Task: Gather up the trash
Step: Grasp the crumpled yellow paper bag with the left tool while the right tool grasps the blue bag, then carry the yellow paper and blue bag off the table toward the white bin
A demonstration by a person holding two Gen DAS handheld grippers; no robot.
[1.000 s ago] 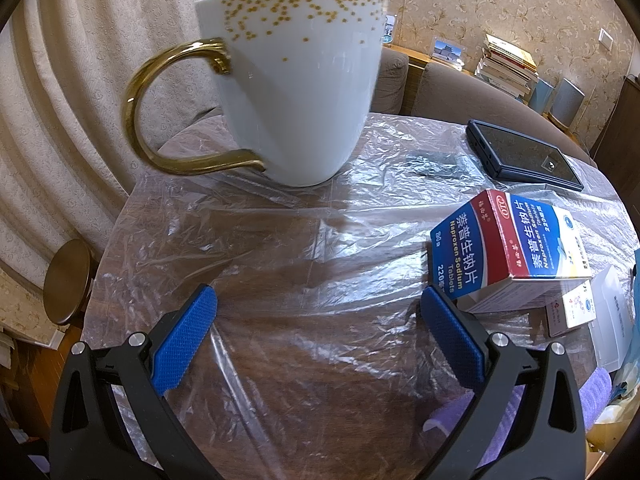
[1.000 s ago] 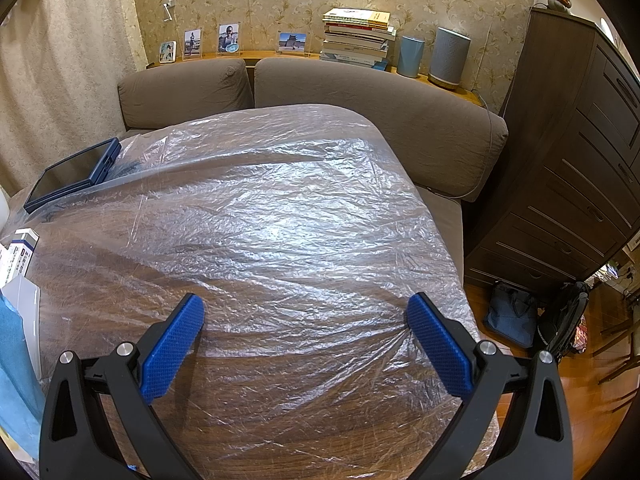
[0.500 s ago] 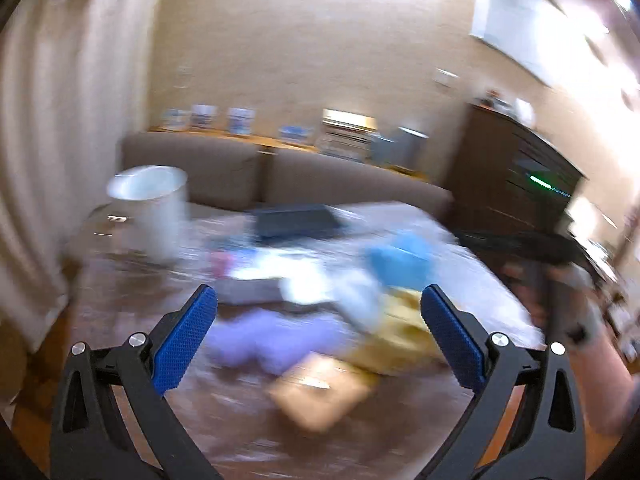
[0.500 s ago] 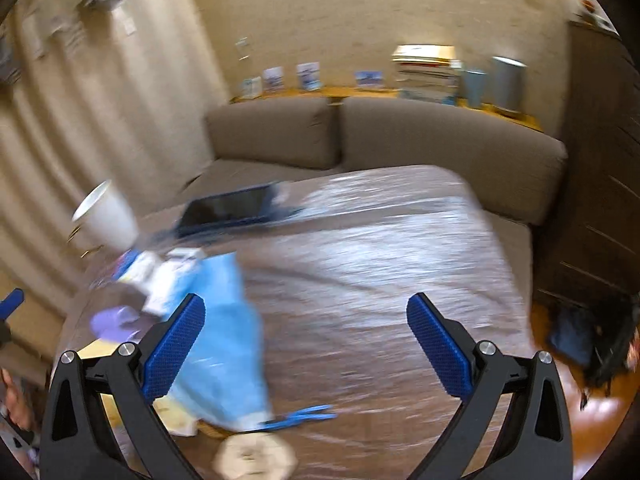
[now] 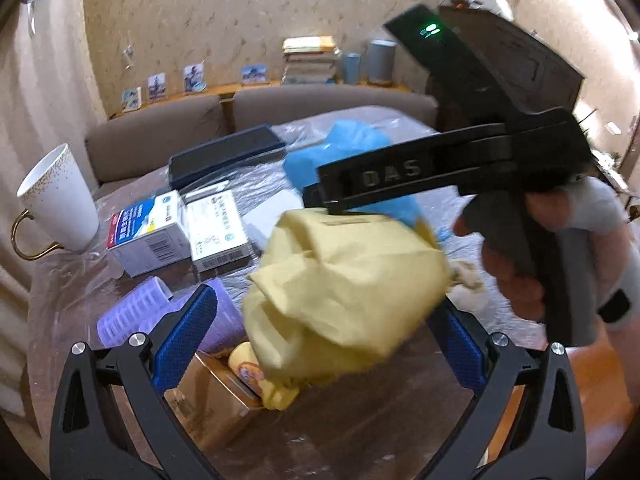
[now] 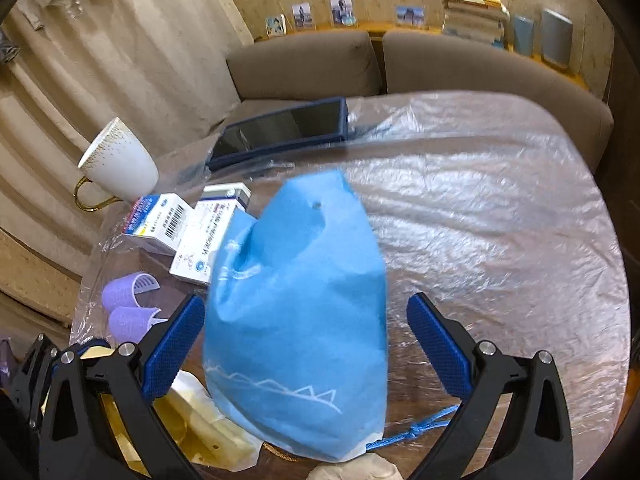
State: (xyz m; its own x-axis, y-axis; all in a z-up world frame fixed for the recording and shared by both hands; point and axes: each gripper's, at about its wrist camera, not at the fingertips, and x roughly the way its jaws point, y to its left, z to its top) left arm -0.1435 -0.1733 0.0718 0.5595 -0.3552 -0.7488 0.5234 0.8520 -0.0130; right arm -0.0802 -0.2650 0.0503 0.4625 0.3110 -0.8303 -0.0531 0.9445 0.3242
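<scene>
A crumpled yellow bag [image 5: 344, 280] lies between the open jaws of my left gripper [image 5: 324, 336]; I cannot tell if the pads touch it. A blue fabric drawstring bag [image 6: 296, 320] stands between the open jaws of my right gripper [image 6: 306, 344]. It also shows behind the yellow bag in the left wrist view [image 5: 348, 152]. The right gripper's black body [image 5: 440, 168] and the hand holding it cross the left wrist view above the yellow bag. Crumpled whitish paper [image 5: 468, 284] lies to the right.
A round table under clear plastic film [image 6: 500, 216] holds medicine boxes [image 5: 148, 236], purple hair rollers [image 6: 128, 304], a white mug with a gold handle [image 5: 60, 200], a dark tablet [image 6: 280, 128] and a brown cardboard box [image 5: 216, 400]. A sofa [image 6: 400, 64] stands behind.
Both grippers pulled back and swung from bare table areas to the cluttered near side. The yellow bag now sits in the left jaws' span and the blue bag in the right's.
</scene>
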